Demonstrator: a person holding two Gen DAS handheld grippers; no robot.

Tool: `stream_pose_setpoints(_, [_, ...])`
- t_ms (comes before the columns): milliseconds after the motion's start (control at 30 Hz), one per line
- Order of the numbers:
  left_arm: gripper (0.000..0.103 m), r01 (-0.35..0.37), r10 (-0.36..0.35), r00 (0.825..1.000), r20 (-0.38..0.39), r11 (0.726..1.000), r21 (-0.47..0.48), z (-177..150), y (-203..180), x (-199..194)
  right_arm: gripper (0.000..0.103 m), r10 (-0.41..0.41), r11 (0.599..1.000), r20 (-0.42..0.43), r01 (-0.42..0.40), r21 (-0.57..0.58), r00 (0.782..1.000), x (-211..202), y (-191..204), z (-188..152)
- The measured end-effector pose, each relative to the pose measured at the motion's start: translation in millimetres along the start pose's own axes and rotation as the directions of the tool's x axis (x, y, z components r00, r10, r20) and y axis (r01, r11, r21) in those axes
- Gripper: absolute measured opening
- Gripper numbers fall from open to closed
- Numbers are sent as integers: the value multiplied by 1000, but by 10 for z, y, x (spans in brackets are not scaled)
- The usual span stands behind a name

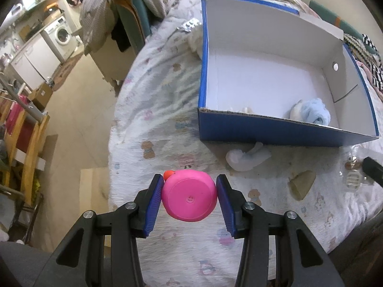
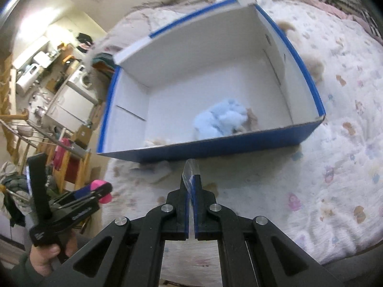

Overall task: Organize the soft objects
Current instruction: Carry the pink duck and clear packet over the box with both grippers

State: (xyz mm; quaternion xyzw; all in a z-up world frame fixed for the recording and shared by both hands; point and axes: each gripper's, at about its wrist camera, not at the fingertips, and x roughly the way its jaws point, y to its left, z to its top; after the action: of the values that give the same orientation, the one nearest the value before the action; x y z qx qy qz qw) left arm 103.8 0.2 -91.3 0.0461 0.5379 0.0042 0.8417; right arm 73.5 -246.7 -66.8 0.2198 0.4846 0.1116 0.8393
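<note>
My left gripper [image 1: 189, 199] is shut on a pink rubber toy [image 1: 190, 196] with an orange tip and holds it above the bed, short of the blue box [image 1: 263, 126]. The box is white inside and holds a light blue fluffy cloth [image 1: 311, 113]. In the right wrist view my right gripper [image 2: 191, 181] is shut on a thin clear plastic piece [image 2: 190, 169], in front of the box [image 2: 215, 146], where the blue cloth [image 2: 221, 119] lies. The left gripper with the pink toy [image 2: 100, 190] shows at the lower left.
A white-blue sock [image 1: 246, 159] lies on the bed before the box. A beige cloth [image 1: 301, 183] and a clear bottle [image 1: 354, 174] lie to the right. A foil pack [image 1: 190, 25] lies behind the box. The bed edge drops to the floor on the left.
</note>
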Motion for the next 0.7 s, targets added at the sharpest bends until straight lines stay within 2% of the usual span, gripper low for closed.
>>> stream_pose_setpoints(200, [42,-41,41,995,90,999,-9,-41,8,-237,4,62,998,55,-60,-37,997,-268,90,35])
stream_pose_setpoints(300, [42,-65,66,992,110,998,-13,-29,9,-281,4,77,996,74,-74,-45,994,-362,120,61])
stream_pose_setpoints(500, [42,-58,65,985,161,997,-48,88,0,-477,4,97,994,139,-88,-70,985,-531,116,205])
stream_pose_setpoints(700, [42,-42,50,981,188,998,-45,216,-57,-608,4,96,993,179,-82,-87,979,-573,40,421])
